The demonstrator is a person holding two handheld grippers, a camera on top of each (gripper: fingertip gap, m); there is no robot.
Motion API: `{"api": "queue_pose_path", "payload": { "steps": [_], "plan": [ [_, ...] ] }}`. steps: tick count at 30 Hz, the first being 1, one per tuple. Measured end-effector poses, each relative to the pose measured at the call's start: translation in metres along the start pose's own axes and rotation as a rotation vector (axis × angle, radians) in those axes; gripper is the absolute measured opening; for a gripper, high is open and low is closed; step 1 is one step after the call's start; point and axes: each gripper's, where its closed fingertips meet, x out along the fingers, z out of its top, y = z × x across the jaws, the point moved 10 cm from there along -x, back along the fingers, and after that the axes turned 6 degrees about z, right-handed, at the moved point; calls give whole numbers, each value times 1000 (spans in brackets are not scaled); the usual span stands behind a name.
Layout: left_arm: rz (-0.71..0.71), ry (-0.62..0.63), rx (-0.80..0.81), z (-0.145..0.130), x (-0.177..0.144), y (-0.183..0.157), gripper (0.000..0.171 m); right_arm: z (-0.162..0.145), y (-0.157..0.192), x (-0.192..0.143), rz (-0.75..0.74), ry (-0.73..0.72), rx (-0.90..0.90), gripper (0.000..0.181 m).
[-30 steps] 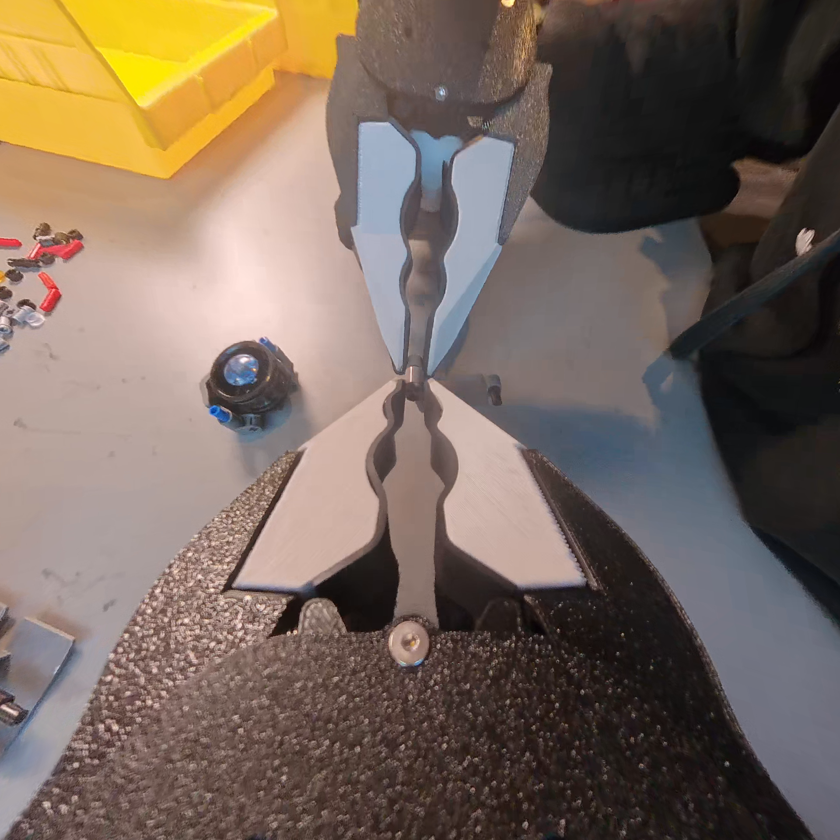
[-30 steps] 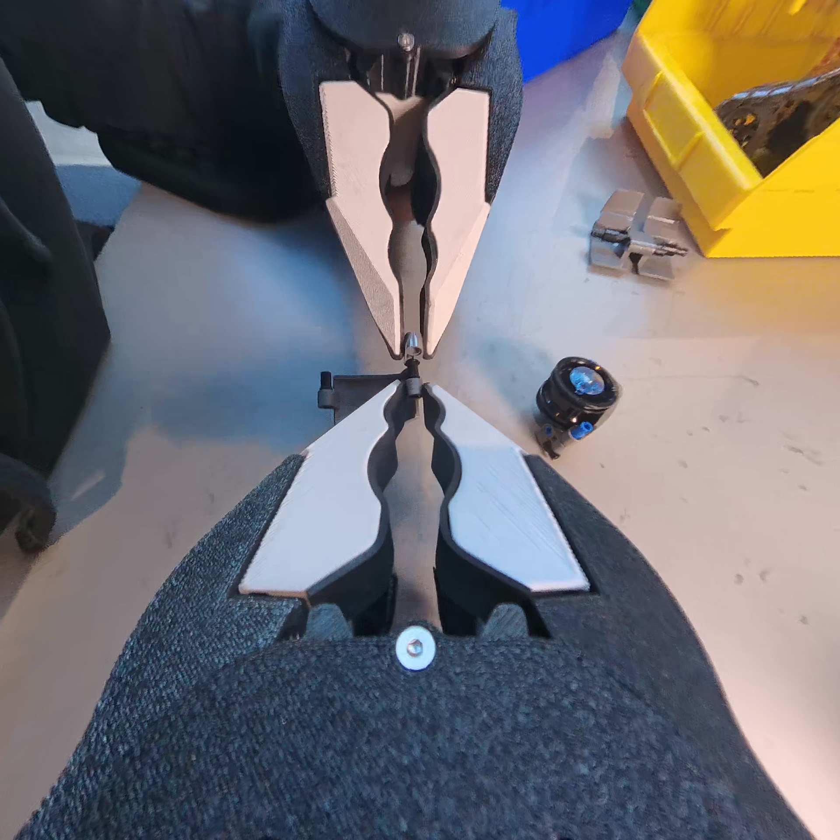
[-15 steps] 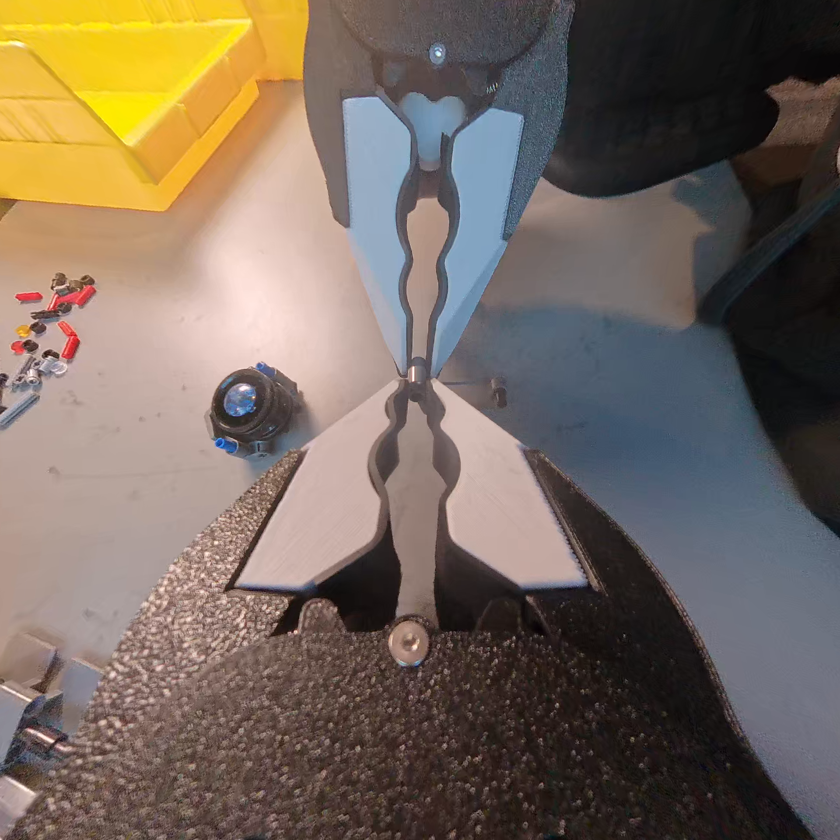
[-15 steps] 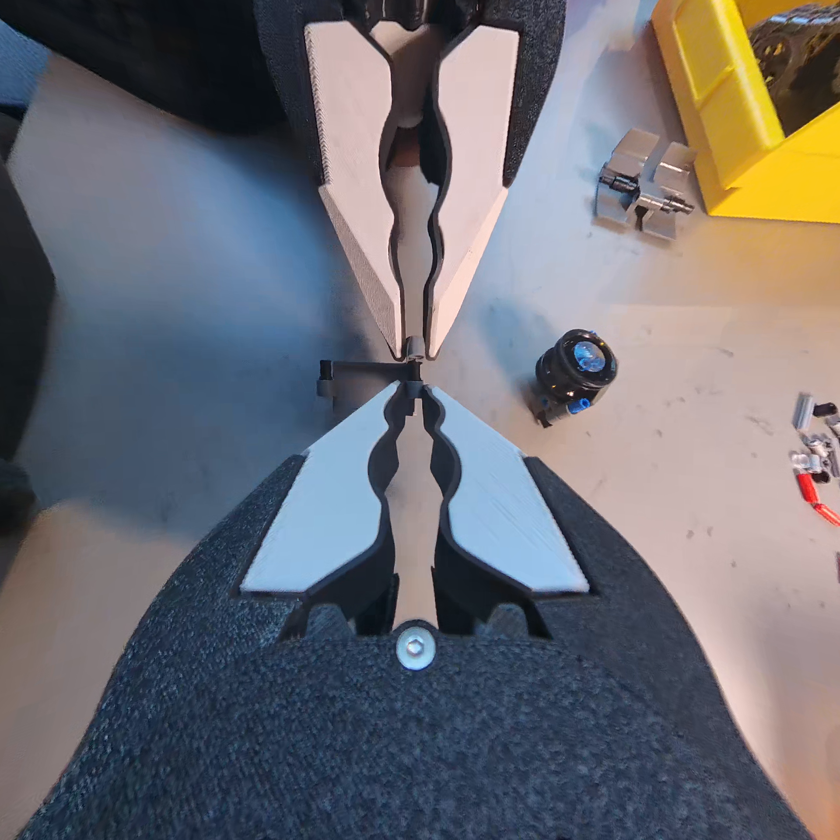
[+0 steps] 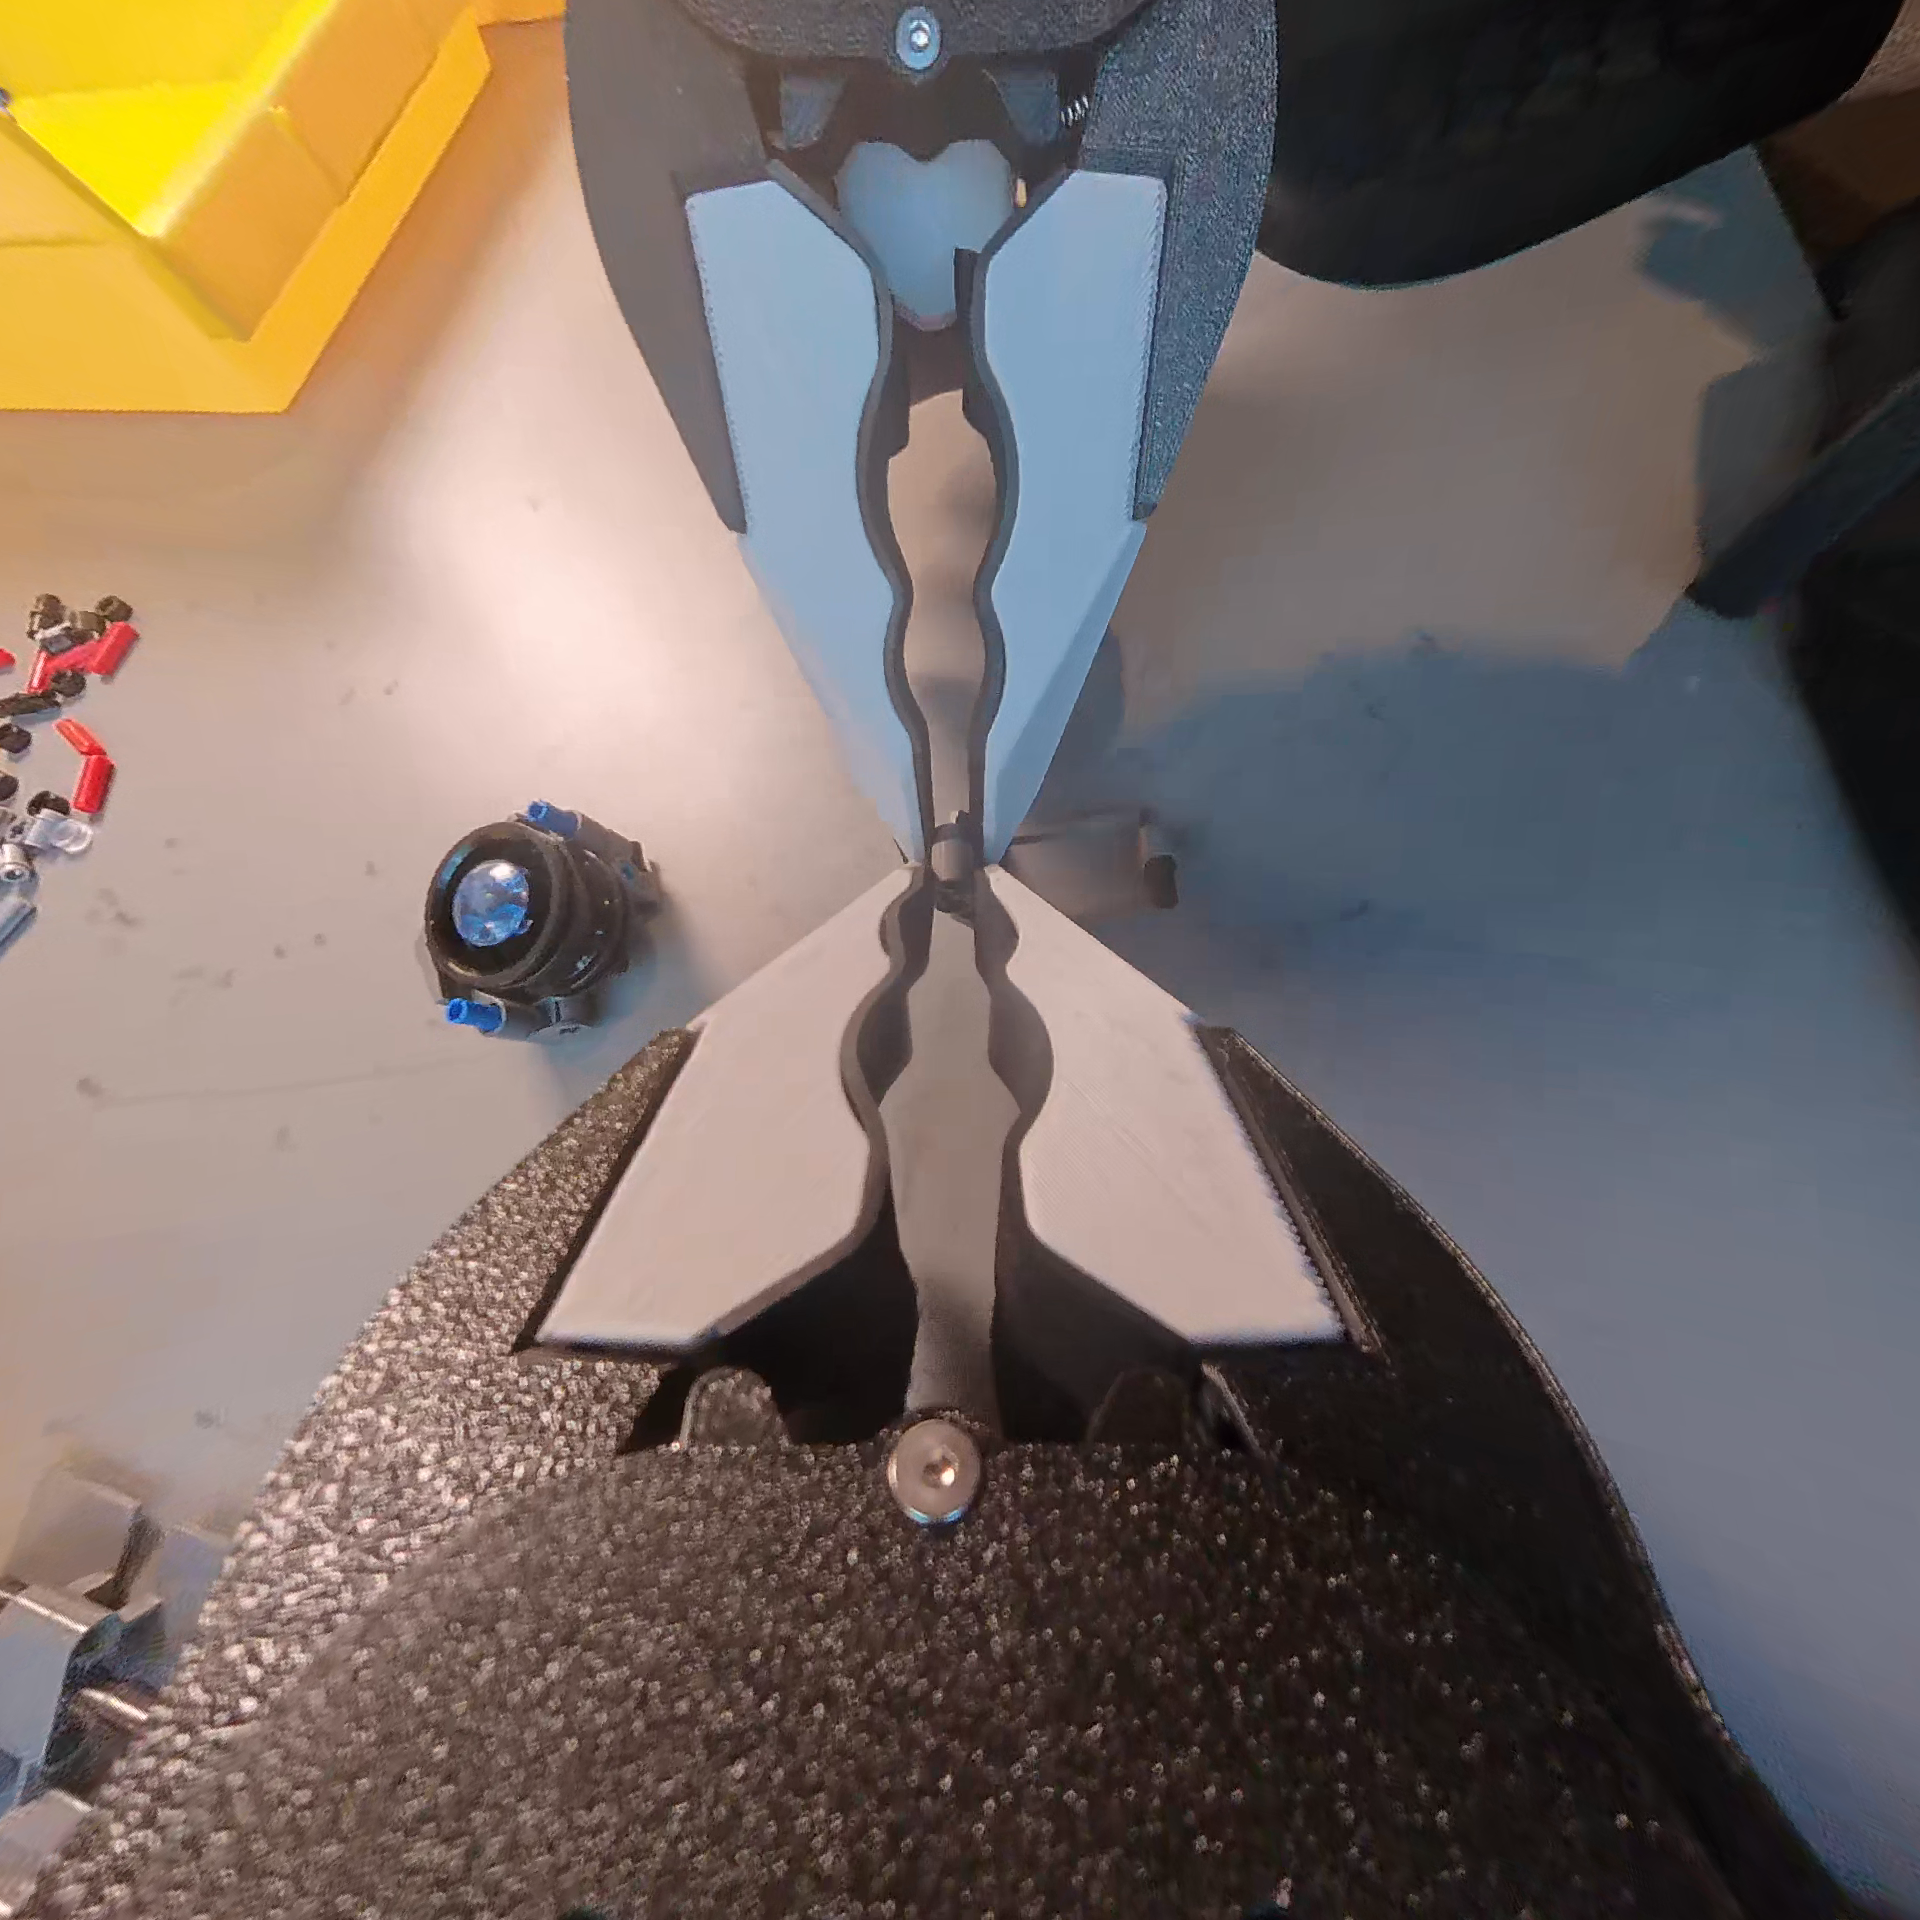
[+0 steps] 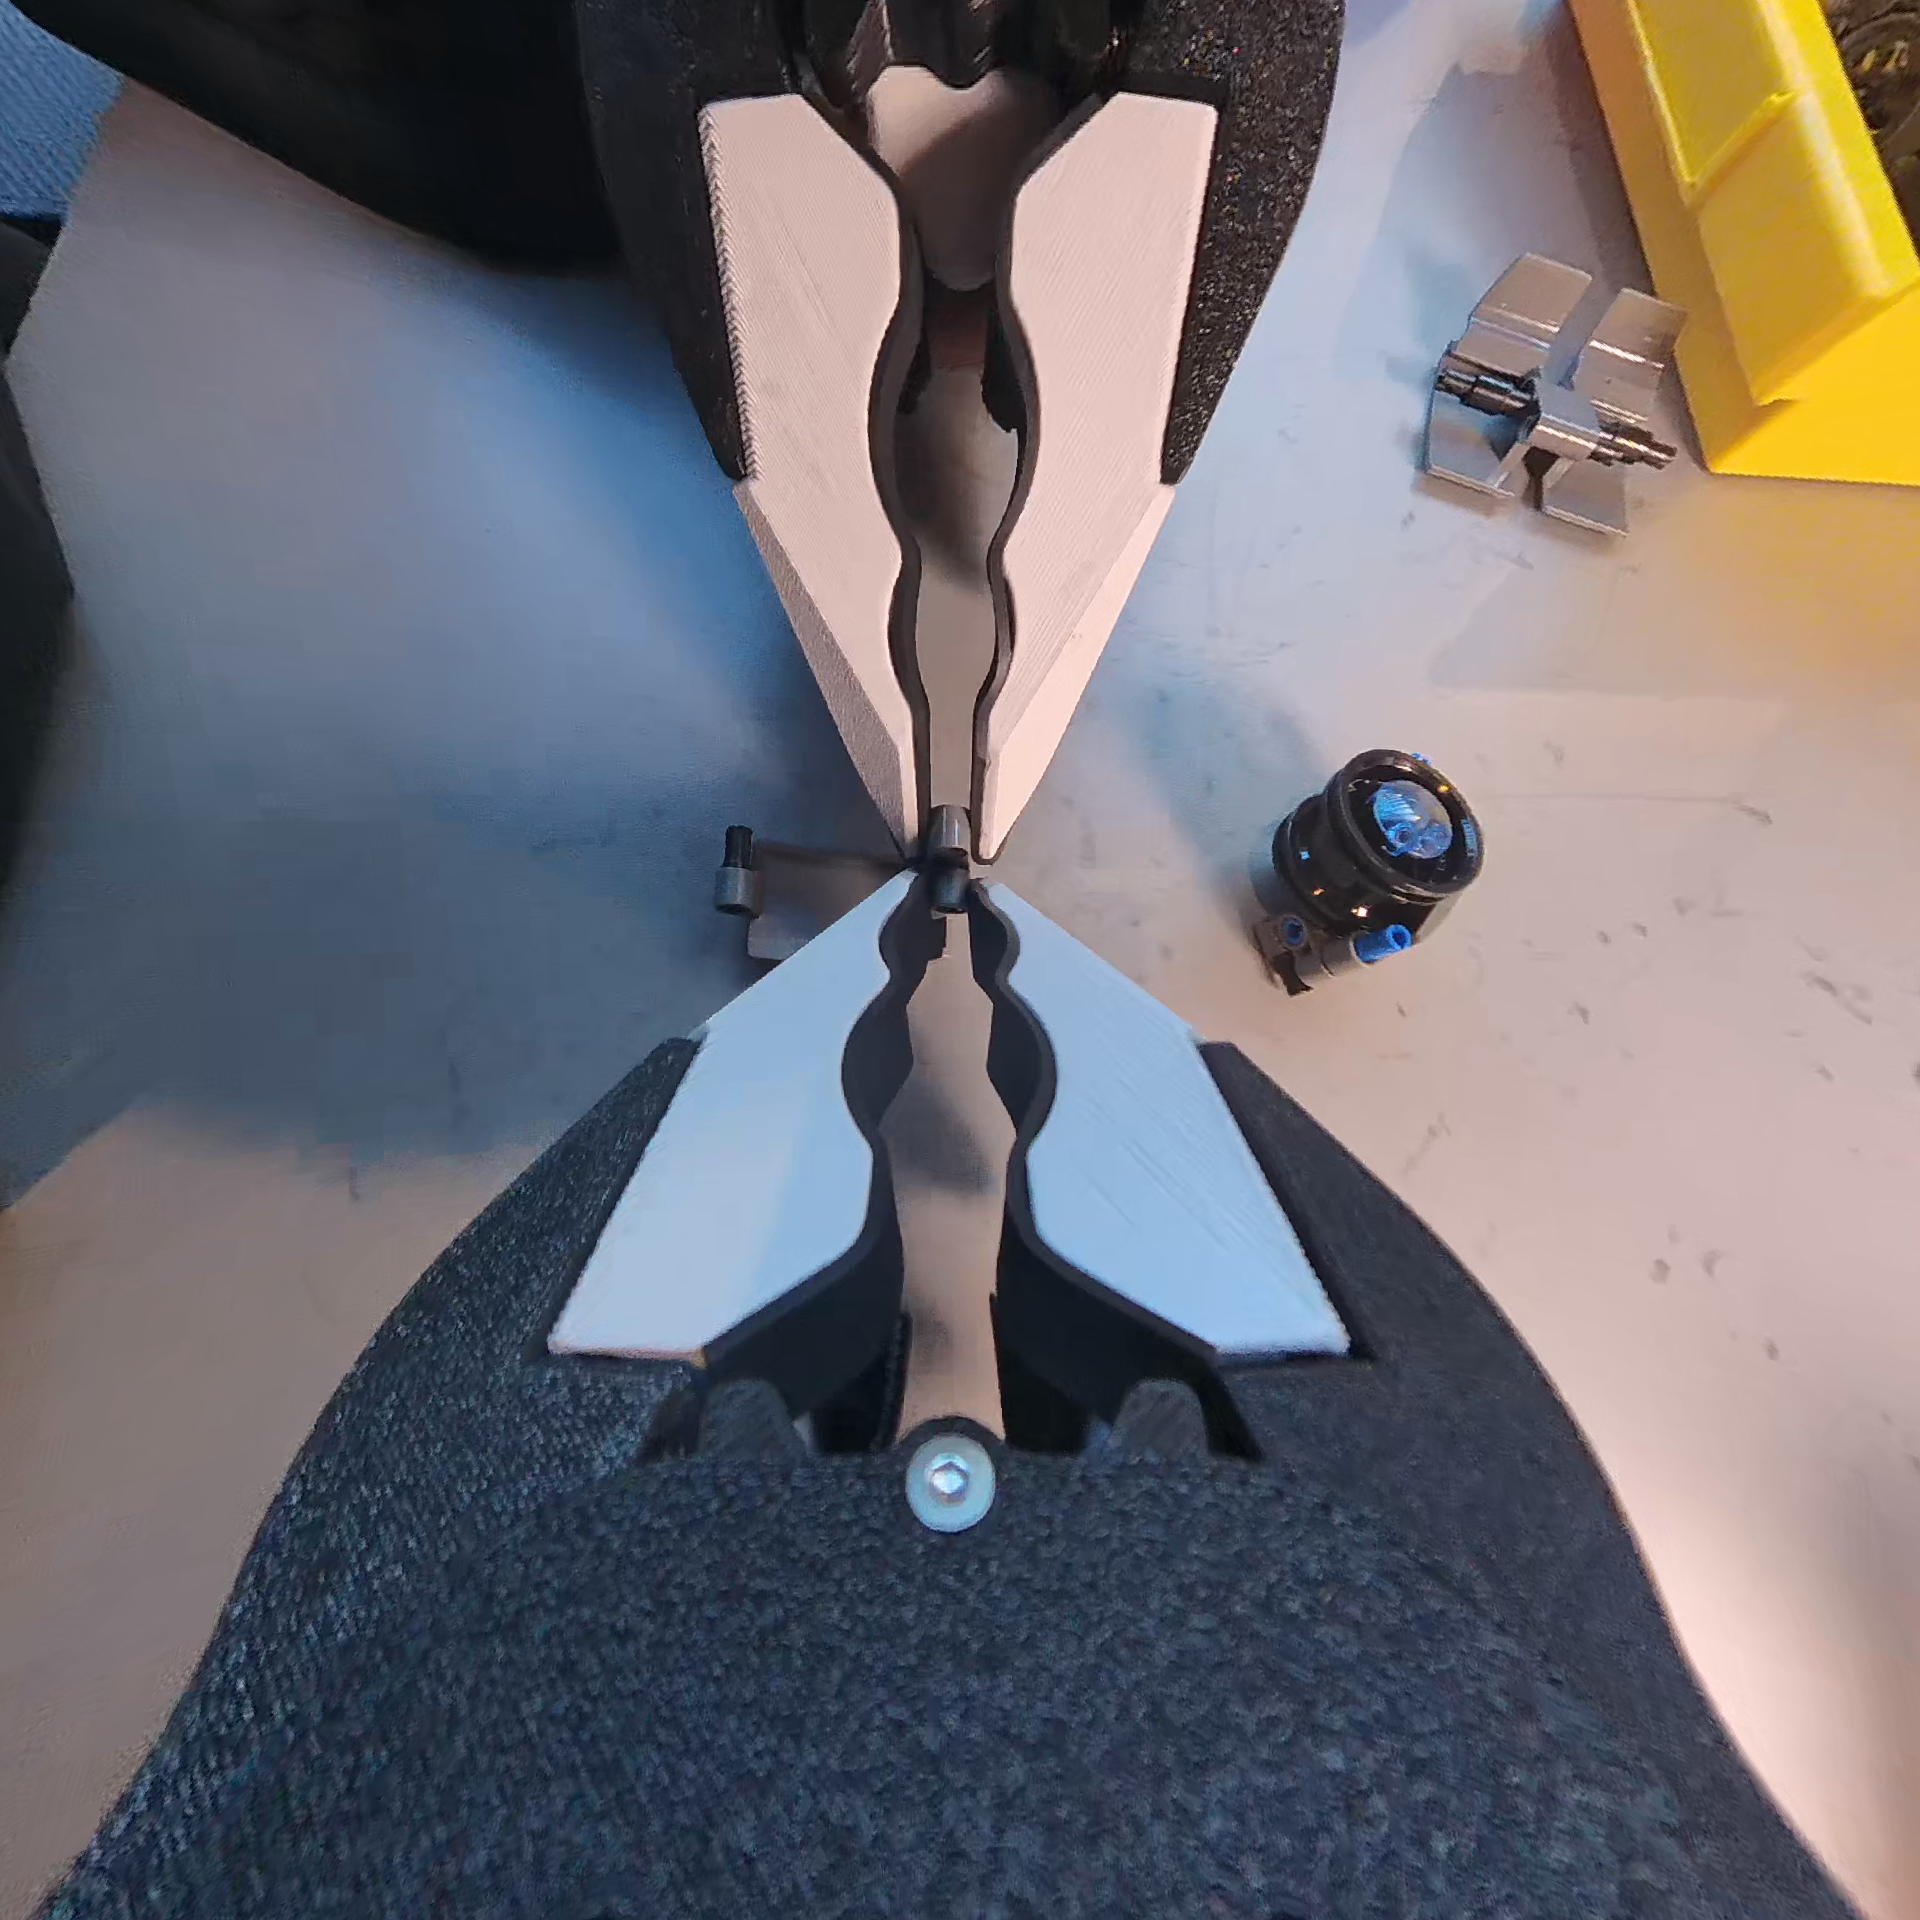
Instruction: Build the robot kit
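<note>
The left claw [image 5: 951, 902] and the right claw [image 6: 951, 902] meet tip to tip above the pale grey desk [image 6: 1558, 1143]. Each has its two grey fingers drawn together on a small part. The left claw is clamped on a small grey metal sleeve [image 6: 948, 831], seen in the right wrist view at the far claw's tips. The right claw is clamped on a small dark cylindrical piece [image 6: 948, 894]. The two parts sit end to end and appear to touch; whether they are joined cannot be told.

Just below the meeting tips lies a flat grey metal bracket with a small dark cylinder at one end [image 6: 774, 894], partly hidden by the fingers.

A black round lens-like part with a blue glassy centre and blue plugs [image 5: 525, 925] rests on the desk to the left of the left claw, near but apart from it. Farther toward the desk's left edge is a scatter of small red, black and silver fasteners [image 5: 62, 717]. A yellow plastic bin [image 5: 208, 177] stands at the far left. A folded silver metal clamp piece with a pin [image 6: 1538, 405] lies just beside a yellow bin wall [image 6: 1787, 239] in the right wrist view. Dark fabric [image 5: 1507, 135] lies behind the right claw's body.
</note>
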Motion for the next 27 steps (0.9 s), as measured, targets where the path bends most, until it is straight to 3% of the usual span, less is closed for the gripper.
{"api": "queue_pose_path", "payload": {
  "steps": [9,14,17,21,27],
  "plan": [
    [61,27,-51,-1,-4,4,7,-11,-4,-19,-42,-14,-5,12],
    [116,38,-98,-3,-4,6,7,-30,-24,-82,-186,-57,80,17],
    [121,38,-97,-3,-4,5,7,-51,-23,-109,-177,-9,156,18],
    [122,29,-85,-2,-4,4,7,-73,-15,-106,-87,85,215,18],
    [139,12,-88,-2,-8,4,12,-74,-20,-81,-55,137,217,21]
  ]
}}
